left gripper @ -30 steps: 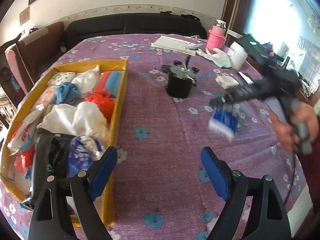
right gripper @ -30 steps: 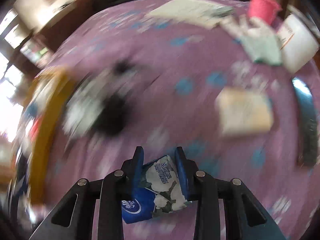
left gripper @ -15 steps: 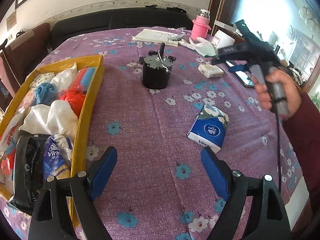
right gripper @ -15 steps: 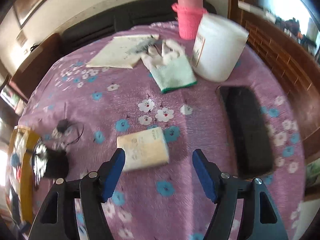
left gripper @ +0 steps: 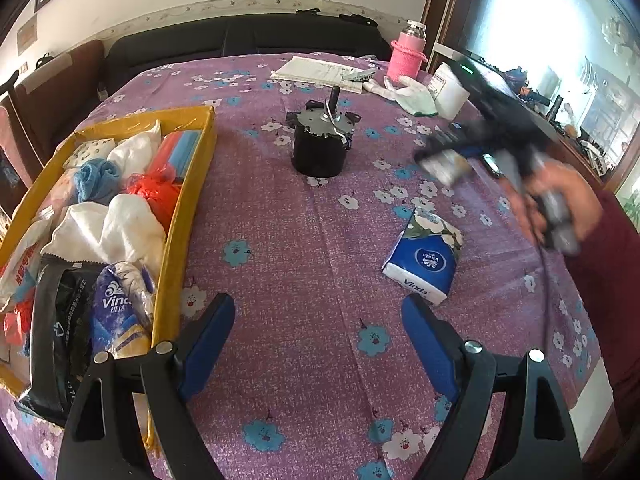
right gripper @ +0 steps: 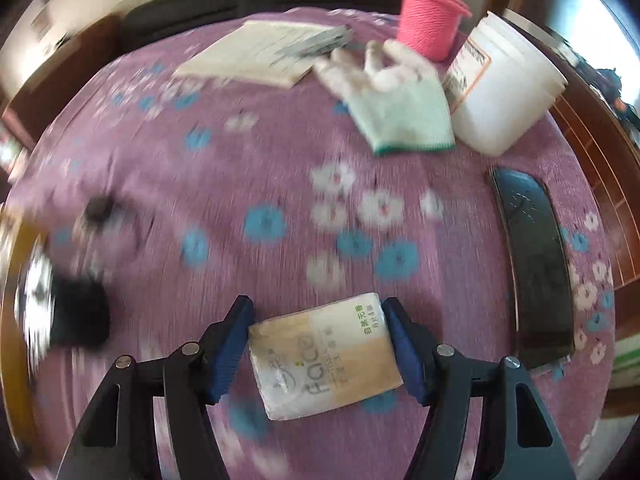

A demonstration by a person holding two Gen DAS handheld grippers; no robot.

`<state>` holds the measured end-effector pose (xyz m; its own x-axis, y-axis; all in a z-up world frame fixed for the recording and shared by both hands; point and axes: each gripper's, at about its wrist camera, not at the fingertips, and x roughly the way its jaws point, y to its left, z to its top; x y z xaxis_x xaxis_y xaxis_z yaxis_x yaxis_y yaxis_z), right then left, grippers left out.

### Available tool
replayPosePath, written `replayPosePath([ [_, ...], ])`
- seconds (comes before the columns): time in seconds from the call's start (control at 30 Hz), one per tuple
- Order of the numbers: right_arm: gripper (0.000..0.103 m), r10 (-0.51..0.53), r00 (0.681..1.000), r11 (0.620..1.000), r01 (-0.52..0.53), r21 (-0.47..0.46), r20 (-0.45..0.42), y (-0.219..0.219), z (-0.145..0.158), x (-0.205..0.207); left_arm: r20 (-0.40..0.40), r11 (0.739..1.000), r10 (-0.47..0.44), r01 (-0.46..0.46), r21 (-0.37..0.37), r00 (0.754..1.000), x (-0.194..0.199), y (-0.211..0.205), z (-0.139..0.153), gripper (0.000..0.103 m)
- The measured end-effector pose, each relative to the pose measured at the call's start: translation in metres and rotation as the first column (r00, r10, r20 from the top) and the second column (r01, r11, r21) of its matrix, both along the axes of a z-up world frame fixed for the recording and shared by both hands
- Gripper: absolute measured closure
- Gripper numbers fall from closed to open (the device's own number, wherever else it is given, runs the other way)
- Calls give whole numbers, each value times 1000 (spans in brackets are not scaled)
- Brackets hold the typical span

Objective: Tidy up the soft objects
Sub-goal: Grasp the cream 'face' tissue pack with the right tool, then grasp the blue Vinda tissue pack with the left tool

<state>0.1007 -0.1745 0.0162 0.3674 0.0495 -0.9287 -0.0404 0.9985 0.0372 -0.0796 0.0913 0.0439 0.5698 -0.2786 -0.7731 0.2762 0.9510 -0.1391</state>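
Note:
A blue Vinda tissue pack [left gripper: 424, 256] lies on the purple flowered cloth, just beyond my left gripper [left gripper: 316, 344]. That gripper hangs open over the cloth with nothing between its fingers. A yellow box [left gripper: 192, 184] at the left holds several soft things: plastic bags, a blue towel, tissue packs. A tan tissue pack [right gripper: 324, 356] lies flat on the cloth between the blue pads of my right gripper [right gripper: 320, 344]. Its jaws are closing around the pack; the right pad is at the pack's edge and a narrow gap shows at the left pad.
A black motor [left gripper: 320, 148] stands mid-table. Along the far side are papers [left gripper: 320, 72], a white glove [right gripper: 396, 100], a pink-sleeved bottle [right gripper: 432, 24] and a white tub [right gripper: 504, 92]. A black phone [right gripper: 536, 264] lies right of the tan pack. A person's hand [left gripper: 560, 196] holds the right gripper.
The right gripper let go of the blue pack, which now lies on the cloth, swung over to the tan pack and straddles it. The left gripper stayed put.

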Motion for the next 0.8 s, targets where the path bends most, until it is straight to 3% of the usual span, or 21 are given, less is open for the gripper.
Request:
replayPosePath([
  [0.2, 30, 213, 977, 977, -213, 11, 12, -8, 5, -87, -16, 1000, -26, 26, -18, 1000, -3, -10, -2, 18],
  [0.33, 20, 60, 994, 991, -71, 114, 92, -47, 23, -123, -22, 997, -71, 72, 18, 997, 0, -31, -2, 18],
  [0.43, 18, -83, 993, 966, 58, 254, 89, -79, 25, -143, -19, 994, -94, 95, 59, 995, 8, -46, -2, 18],
  [0.5, 18, -150, 987, 947, 126, 295, 60, -91, 20, -152, -16, 988, -114, 115, 100, 993, 17, -60, -4, 18],
  [0.67, 18, -196, 980, 929, 182, 323, 12, -86, 7, -154, -35, 977, -151, 155, 145, 988, 38, -89, -17, 19],
  [0.8, 17, -179, 984, 946, 165, 278, 24, -67, 3, -134, -37, 974, -170, 173, 143, 985, 48, -99, -23, 12],
])
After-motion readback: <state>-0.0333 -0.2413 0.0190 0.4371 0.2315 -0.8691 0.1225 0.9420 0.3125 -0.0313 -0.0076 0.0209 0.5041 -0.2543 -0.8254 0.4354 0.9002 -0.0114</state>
